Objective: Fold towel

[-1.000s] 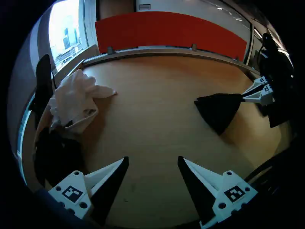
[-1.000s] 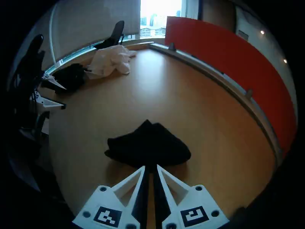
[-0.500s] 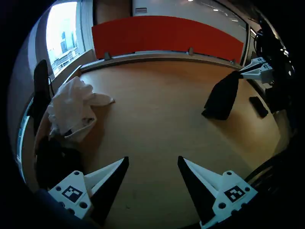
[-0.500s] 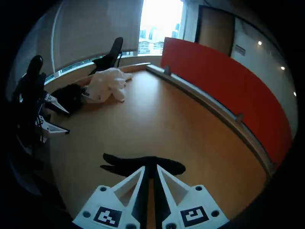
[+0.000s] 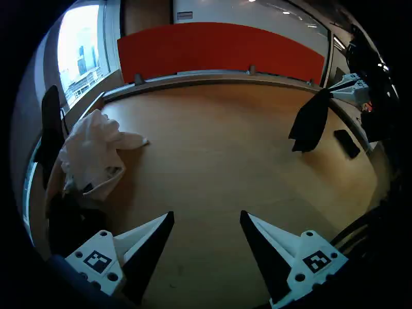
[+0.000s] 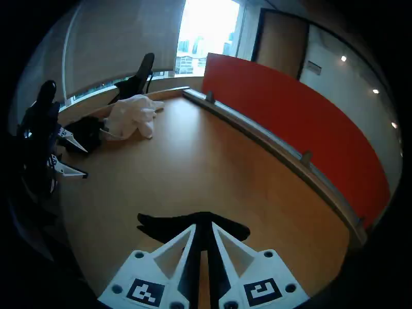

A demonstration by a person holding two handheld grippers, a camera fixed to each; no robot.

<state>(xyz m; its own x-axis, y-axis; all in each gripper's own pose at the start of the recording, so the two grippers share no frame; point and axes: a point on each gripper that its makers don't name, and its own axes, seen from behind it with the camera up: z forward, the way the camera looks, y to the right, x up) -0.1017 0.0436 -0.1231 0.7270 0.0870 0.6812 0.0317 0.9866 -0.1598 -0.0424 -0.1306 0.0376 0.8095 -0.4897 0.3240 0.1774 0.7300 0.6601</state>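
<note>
Black cloth towel (image 5: 309, 122) hangs from right gripper (image 6: 202, 227), whose fingers are pinched down on its top end. Long axis is near vertical and the bottom looks just clear of the wooden table (image 5: 216, 154). Left gripper (image 5: 206, 213) is spread wide and holds nothing. Towel is well apart from it, ahead and to its right, so the free lower end is left's likely target. Bare tabletop lies between them. Avoid the white crumpled cloth heap (image 5: 95, 152) far left and the small dark flat object (image 5: 346, 143) near the towel.
</note>
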